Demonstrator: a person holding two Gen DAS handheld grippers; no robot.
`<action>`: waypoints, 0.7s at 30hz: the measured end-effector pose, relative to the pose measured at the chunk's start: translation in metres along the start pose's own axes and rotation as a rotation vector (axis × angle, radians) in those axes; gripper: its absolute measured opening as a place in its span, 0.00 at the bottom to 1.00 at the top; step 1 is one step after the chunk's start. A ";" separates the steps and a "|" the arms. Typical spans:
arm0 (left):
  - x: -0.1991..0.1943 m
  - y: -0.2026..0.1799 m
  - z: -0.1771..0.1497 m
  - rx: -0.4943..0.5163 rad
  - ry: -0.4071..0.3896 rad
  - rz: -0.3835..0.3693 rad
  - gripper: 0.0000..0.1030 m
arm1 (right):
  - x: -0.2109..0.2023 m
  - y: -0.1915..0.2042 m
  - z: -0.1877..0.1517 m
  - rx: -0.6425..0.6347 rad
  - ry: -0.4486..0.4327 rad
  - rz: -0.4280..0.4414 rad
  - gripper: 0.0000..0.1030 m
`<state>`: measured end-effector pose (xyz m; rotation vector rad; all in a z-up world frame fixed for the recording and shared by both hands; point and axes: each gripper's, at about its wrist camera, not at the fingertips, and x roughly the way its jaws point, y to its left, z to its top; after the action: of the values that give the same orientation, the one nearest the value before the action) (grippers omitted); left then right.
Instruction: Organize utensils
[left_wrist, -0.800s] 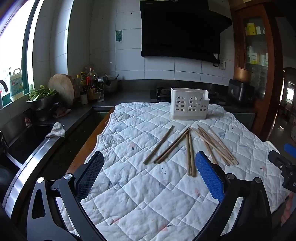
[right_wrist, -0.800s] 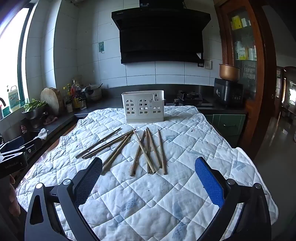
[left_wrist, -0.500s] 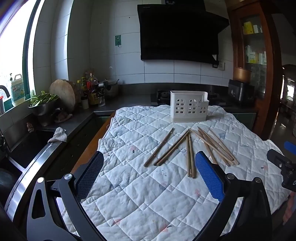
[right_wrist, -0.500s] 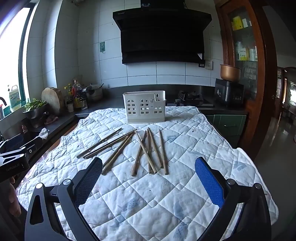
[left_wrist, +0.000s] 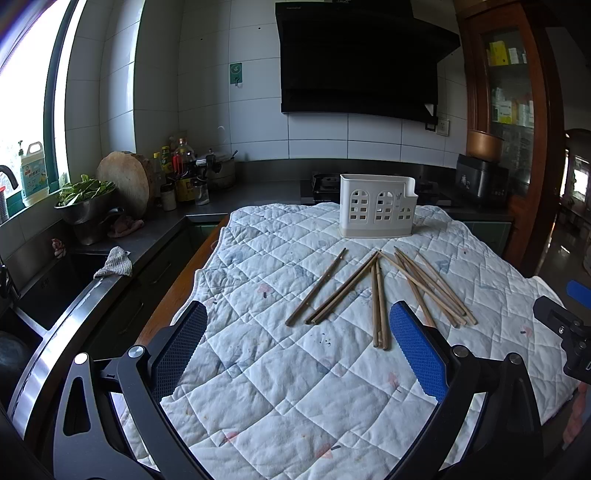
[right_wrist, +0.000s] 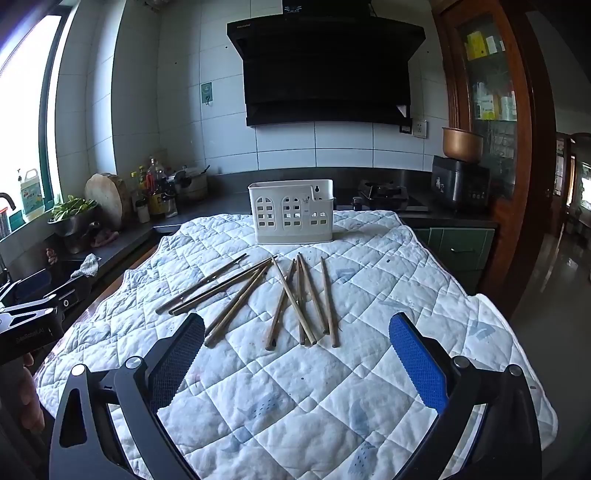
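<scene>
Several wooden chopsticks lie fanned out on a white quilted cloth; they also show in the right wrist view. A white plastic utensil holder stands upright behind them, also seen in the right wrist view. My left gripper is open and empty, above the cloth short of the chopsticks. My right gripper is open and empty, just short of the chopstick ends.
A dark counter to the left holds a metal bowl of greens, a round chopping board and bottles. A sink lies at the left. A stove and a wooden cabinet stand behind and right.
Both grippers have tilted or risen slightly, so the table sits a little lower in each view. The chopsticks and the holder have not moved.
</scene>
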<state>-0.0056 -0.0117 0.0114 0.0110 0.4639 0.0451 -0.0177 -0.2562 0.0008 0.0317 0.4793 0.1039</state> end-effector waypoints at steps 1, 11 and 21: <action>0.001 0.000 0.001 0.001 0.000 0.000 0.95 | 0.001 0.000 0.000 -0.003 0.000 -0.001 0.94; 0.002 0.000 -0.005 0.004 -0.005 0.001 0.95 | 0.001 -0.001 -0.001 -0.003 0.000 0.005 0.94; 0.003 0.001 -0.006 0.004 0.002 0.002 0.95 | 0.000 0.001 0.001 -0.004 0.002 0.007 0.94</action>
<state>-0.0053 -0.0105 0.0042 0.0149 0.4659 0.0463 -0.0173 -0.2554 0.0014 0.0296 0.4809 0.1116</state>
